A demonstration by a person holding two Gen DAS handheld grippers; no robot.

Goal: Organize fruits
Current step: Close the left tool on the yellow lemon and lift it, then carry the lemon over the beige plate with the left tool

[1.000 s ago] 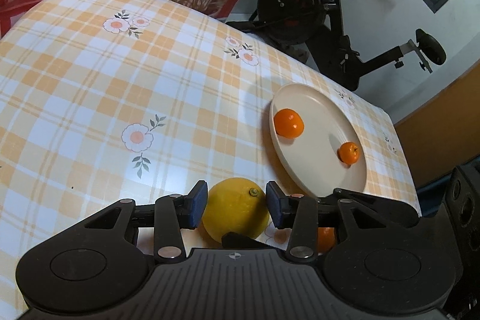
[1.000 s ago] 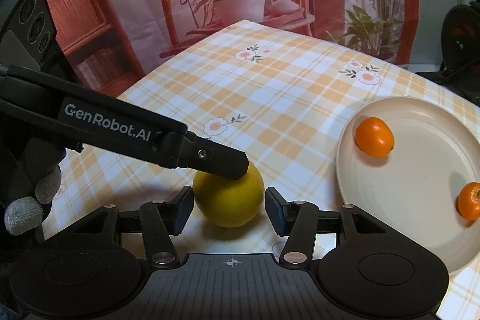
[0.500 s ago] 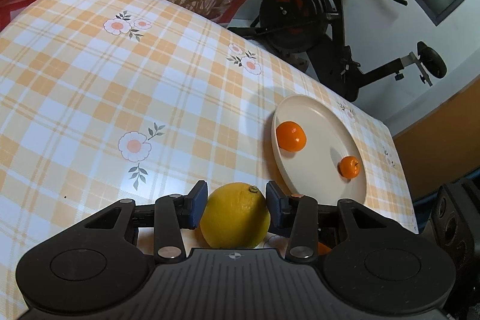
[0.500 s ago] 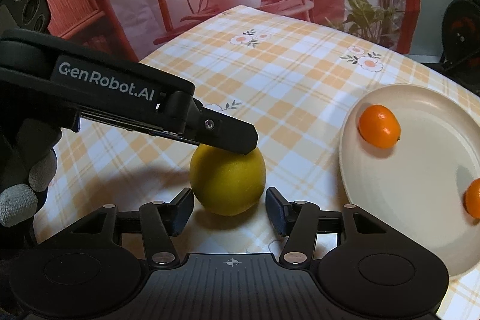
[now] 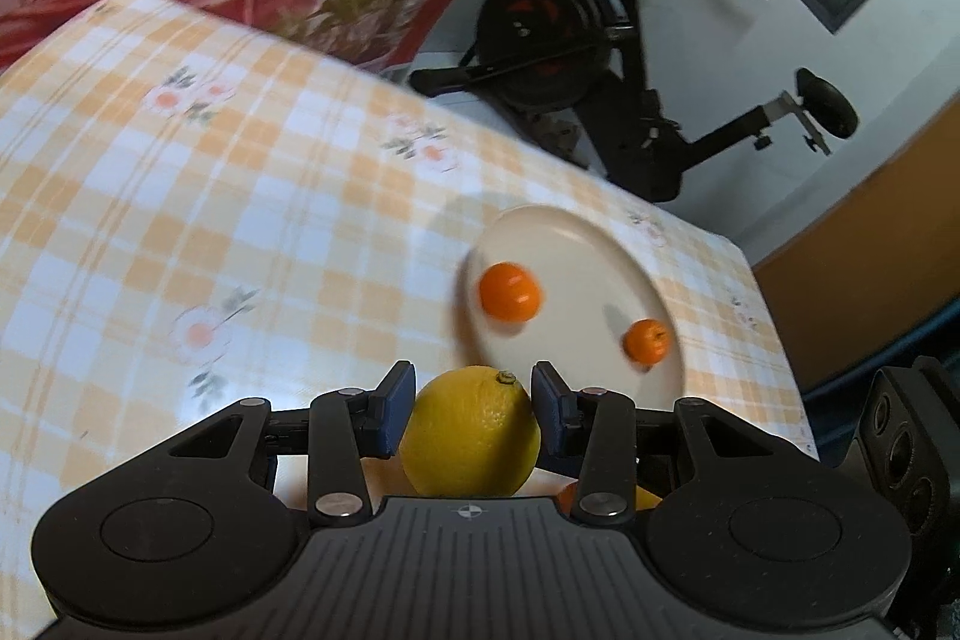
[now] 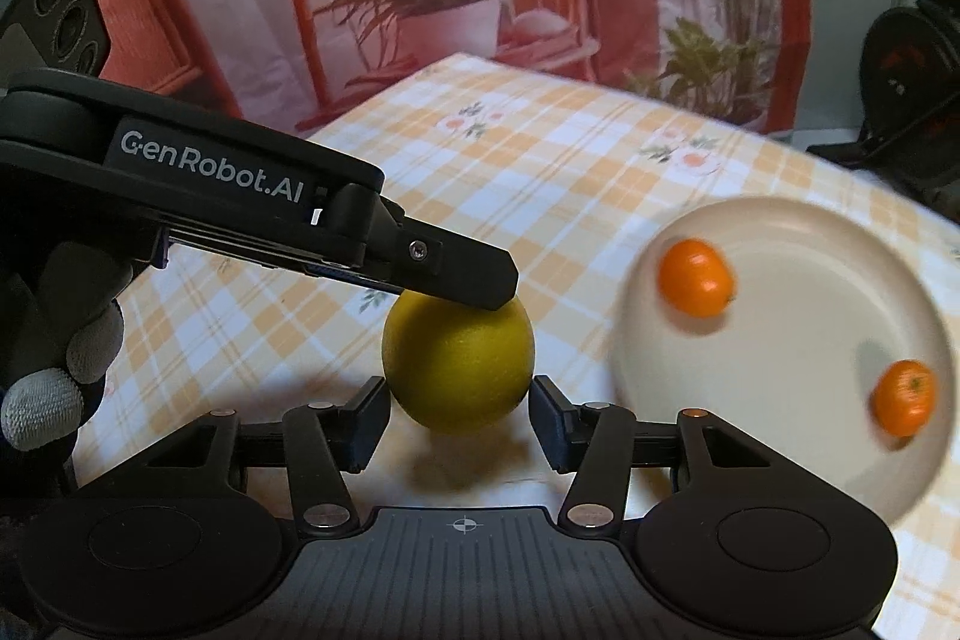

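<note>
Left wrist view: a yellow lemon [image 5: 471, 433] is clamped between the pads of the left gripper [image 5: 474, 409]. Below it, close to the camera, a sliver of orange fruit [image 5: 567, 496] is glimpsed. Beyond lies the cream plate [image 5: 576, 250] with two mandarins [image 5: 510, 291], near the table [image 5: 180, 196] edge on the right; bare checked cloth is spread to the left. An exercise bike [image 5: 600, 58] is seen past the far edge.

From the right wrist, the lemon [image 6: 459, 370] is framed by the right gripper [image 6: 459, 415], whose pads are seen just beside it; contact cannot be told. The left gripper's finger [image 6: 456, 274] rests on its top, the plate [image 6: 798, 292] at right.
</note>
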